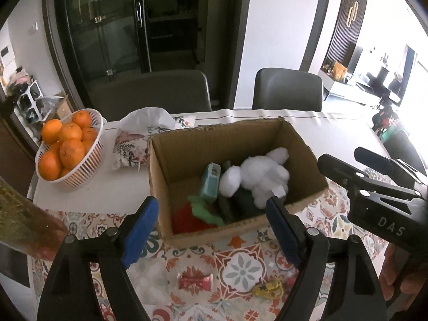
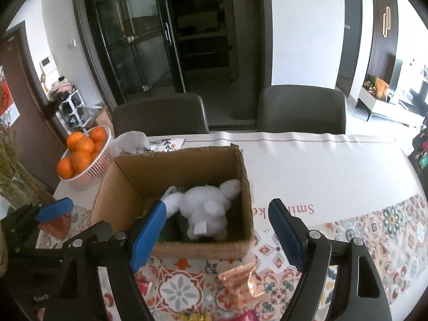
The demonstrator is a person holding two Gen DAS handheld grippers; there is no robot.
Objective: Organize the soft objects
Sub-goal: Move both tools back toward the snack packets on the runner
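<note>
Both grippers, left [image 1: 211, 227] and right [image 2: 218, 232], are held low in frame with fingers apart, nothing gripped. Centre frame, a white plush toy [image 2: 206, 211] is seen in the cardboard box [image 2: 128, 187], long axis toward the far right corner, beside a teal carton [image 1: 211, 183]. Oranges fill a basket [image 1: 88, 160], upper left.

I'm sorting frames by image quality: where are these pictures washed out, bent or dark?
Left wrist view: the window side at far right is blown out white, and the cardboard box and door frames bow from fisheye distortion. Right wrist view: lighting is more even, the corners vignette to black, and the white plush stays sharp.
</note>
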